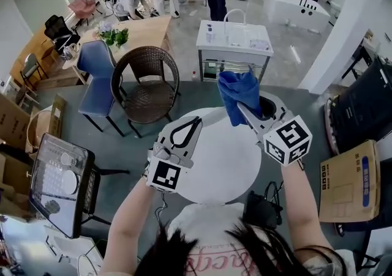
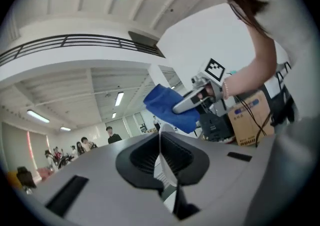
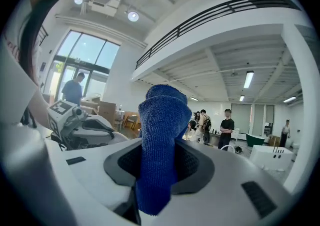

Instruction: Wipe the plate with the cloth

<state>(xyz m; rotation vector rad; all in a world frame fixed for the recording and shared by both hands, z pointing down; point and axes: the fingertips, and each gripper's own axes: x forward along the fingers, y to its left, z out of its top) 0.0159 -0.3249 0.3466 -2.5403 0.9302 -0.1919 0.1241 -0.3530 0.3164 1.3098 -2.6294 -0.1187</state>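
My left gripper (image 1: 184, 134) (image 2: 162, 170) is shut on the thin white rim of the plate (image 2: 161, 145), which shows edge-on between its jaws. In the head view the plate is hard to tell from the round white table top (image 1: 226, 171) below it. My right gripper (image 1: 245, 112) (image 3: 159, 170) is shut on a blue cloth (image 1: 239, 94) (image 3: 160, 135) that stands up out of the jaws in a bunch. Both grippers are raised above the table, a short way apart, the right one farther out. The cloth (image 2: 167, 104) hangs up and to the right of the plate's rim, apart from it.
Beyond the table stand a brown wicker chair (image 1: 147, 85), a blue chair (image 1: 98, 79) and a white cart (image 1: 236, 42). A cardboard box (image 1: 349, 180) lies on the floor at the right, a dark bag (image 1: 260, 207) beside the table. People stand at the far end.
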